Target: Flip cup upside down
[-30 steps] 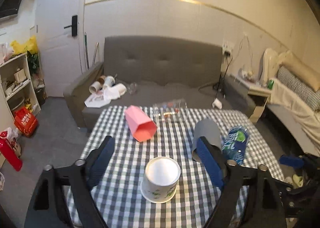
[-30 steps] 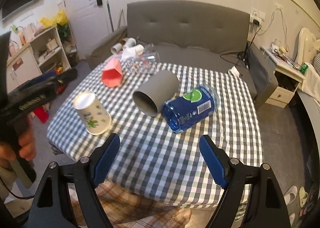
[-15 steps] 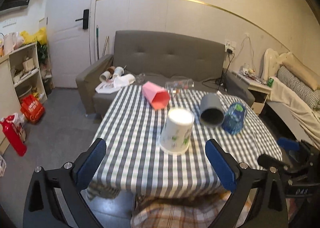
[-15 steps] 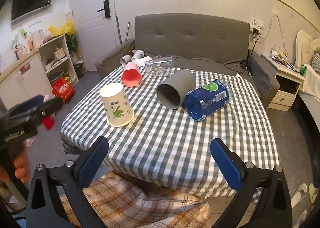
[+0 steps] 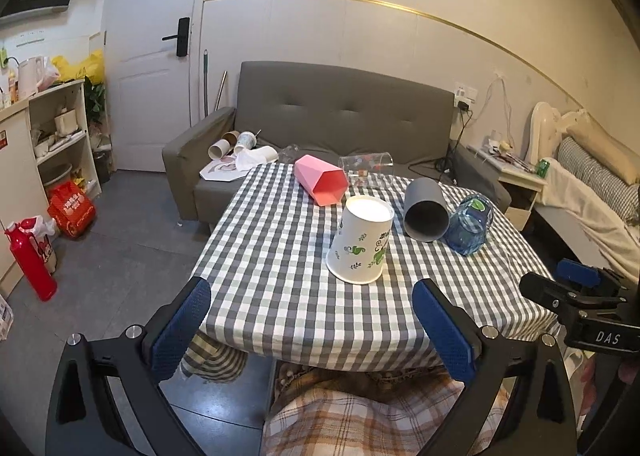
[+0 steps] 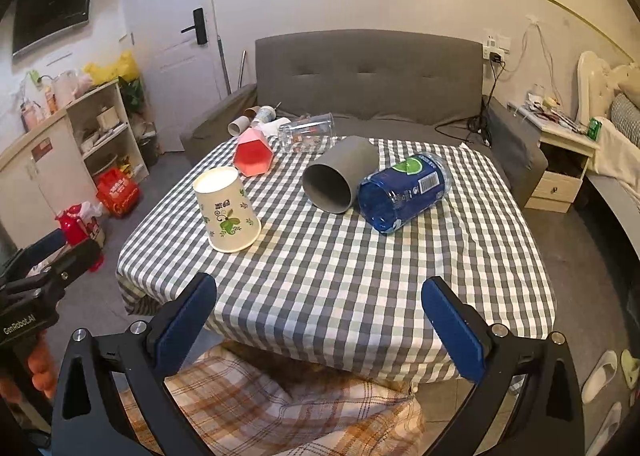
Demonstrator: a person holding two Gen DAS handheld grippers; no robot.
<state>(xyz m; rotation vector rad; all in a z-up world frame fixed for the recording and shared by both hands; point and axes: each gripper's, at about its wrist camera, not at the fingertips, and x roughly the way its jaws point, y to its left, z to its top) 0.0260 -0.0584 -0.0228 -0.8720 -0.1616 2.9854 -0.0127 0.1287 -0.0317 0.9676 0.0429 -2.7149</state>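
A white paper cup with green leaf print (image 5: 362,240) stands upside down, mouth down, on the checked tablecloth (image 5: 280,276); it also shows in the right wrist view (image 6: 226,209). My left gripper (image 5: 312,330) is open and empty, drawn back beyond the table's near edge. My right gripper (image 6: 320,326) is open and empty, also held back at the near edge of the tablecloth (image 6: 340,276).
A pink cup (image 5: 322,179), a clear cup (image 5: 366,165), a grey cup (image 5: 424,209) and a blue plastic cup (image 5: 470,223) lie on their sides at the table's far part. A grey sofa (image 5: 340,115) stands behind. A plaid cloth (image 6: 260,408) lies below the near edge.
Both grippers have pulled back from the table. The left gripper, earlier close around the upside-down paper cup, is now well clear of it. The cup stays in place.
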